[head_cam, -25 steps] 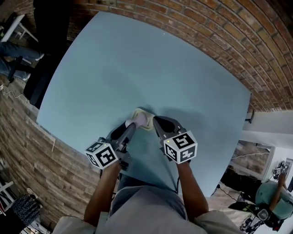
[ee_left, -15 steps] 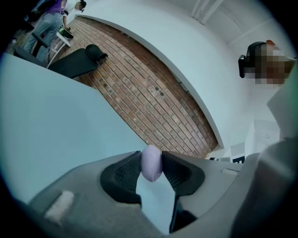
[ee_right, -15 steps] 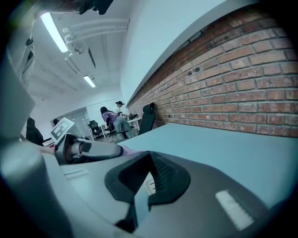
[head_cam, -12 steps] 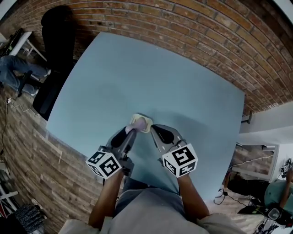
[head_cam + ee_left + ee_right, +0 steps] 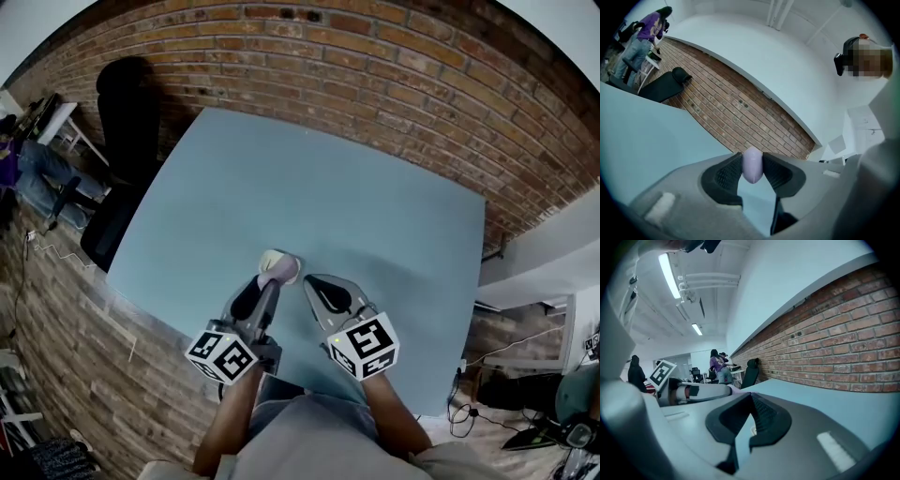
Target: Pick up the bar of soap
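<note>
Lilac soap sits clamped between the jaws of the left gripper, its rounded end poking out past the jaw tips. It looks to hang clear of the blue bench, over the part nearest the person. By that reading the pick-up is at its lift stage: the grasp is made and the bar is off the surface, so little is left beyond carrying it securely. The next move calls for a steady squeeze and a smooth, level carry. The bar is smooth and rounded and is pinched near the jaw tips, so a jolt or a slackened grip could let it slide out. The right gripper has its jaws together with nothing in them. Its tip lies just beside the soap on the right, and whether it touches the bar cannot be told. Both forearms reach up from the bottom of the head view, close together, the grippers angled inward so that their tips converge at the soap. The left gripper points roughly level and is rolled to one side, the brick wall slanting across its view. The right gripper dips slightly toward the bench.
</note>
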Motion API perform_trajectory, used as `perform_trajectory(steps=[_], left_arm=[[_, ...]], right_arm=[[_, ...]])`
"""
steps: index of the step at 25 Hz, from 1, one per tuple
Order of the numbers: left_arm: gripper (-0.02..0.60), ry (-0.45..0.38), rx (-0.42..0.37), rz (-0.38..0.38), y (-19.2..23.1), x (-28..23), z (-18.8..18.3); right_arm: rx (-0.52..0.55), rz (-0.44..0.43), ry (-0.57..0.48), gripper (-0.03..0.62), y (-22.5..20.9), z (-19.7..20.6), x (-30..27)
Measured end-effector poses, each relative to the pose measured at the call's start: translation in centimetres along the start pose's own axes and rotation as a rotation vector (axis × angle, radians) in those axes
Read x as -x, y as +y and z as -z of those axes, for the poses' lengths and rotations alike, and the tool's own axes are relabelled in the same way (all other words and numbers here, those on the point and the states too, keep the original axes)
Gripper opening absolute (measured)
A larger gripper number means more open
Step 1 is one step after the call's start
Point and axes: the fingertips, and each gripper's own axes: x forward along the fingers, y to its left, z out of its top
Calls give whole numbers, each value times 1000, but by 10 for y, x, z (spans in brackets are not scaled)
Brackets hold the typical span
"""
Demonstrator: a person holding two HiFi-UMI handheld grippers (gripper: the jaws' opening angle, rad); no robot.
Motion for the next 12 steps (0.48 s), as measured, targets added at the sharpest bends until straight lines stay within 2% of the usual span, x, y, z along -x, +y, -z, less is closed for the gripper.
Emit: perform_trajectory(steps=[12], left_arm=[[138,-68,12,4,-25,10,7]], right_arm=[[47,-26,-9,3,7,-6,21]])
